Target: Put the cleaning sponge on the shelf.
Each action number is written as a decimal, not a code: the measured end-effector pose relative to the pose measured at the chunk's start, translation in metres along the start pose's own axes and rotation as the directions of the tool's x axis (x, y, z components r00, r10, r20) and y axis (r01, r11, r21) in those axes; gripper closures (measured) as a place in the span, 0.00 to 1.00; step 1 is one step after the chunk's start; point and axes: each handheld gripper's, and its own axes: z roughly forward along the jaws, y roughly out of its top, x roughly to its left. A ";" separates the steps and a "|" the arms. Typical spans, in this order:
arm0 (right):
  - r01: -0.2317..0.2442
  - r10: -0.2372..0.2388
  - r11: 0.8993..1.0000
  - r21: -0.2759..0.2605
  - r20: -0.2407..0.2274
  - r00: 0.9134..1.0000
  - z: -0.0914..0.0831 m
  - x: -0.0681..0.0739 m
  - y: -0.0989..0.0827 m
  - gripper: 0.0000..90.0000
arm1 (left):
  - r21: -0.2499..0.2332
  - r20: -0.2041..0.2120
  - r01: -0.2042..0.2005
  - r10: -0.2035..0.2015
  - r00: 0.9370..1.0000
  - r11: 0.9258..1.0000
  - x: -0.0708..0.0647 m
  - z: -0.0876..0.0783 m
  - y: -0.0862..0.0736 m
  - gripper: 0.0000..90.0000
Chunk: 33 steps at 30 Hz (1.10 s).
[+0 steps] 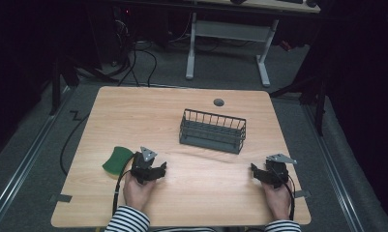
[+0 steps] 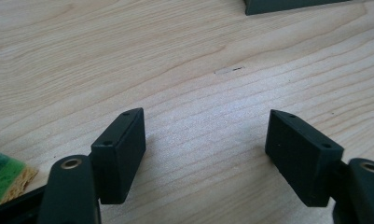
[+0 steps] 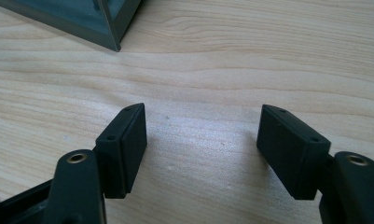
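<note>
High view: I've got my left gripper [image 1: 155, 170] low over the near left part of the table [image 1: 133, 111], jaws spread, nothing between them. The green and yellow sponge [image 1: 117, 160] lies flat on the table just beside it, on its left; can't tell from here if the gripper body touches it. My right gripper [image 1: 260, 173] sits at the near right, well apart from the left one, jaws also spread and empty. The dark wire basket [image 1: 212, 130] stands upright near the middle of the table, farther from me than both grippers and between them sideways. My hands and striped sleeves come in from the bottom edge.

Left gripper view: left gripper [image 2: 205, 140] wide open, bare wood between the pads. Pads hover close to the table [image 2: 128, 56], and I can't tell if the tips touch it. A corner of the sponge [image 2: 5, 175] shows at the bottom left, outside the left jaw, not gripped. The basket [image 2: 287, 4] base edge shows at the top, well apart from the jaws.

Right gripper view: right gripper [image 3: 201, 133] wide open, only table [image 3: 268, 56] grain between the pads, nothing held. A corner of the basket [image 3: 77, 18] sits at the top left, ahead of the left jaw, no contact.
</note>
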 end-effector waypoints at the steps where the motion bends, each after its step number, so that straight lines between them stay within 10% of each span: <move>1: 0.002 -0.002 1.000 -0.001 0.002 1.000 0.000 0.000 0.000 0.37 | 0.000 -0.001 0.000 0.000 1.000 1.000 0.000 0.000 0.000 0.33; 33: 0.061 -0.063 0.997 -0.057 -0.034 0.997 -0.011 0.015 0.005 0.51 | -0.030 0.042 0.002 -0.001 0.999 1.000 0.003 -0.011 0.023 0.43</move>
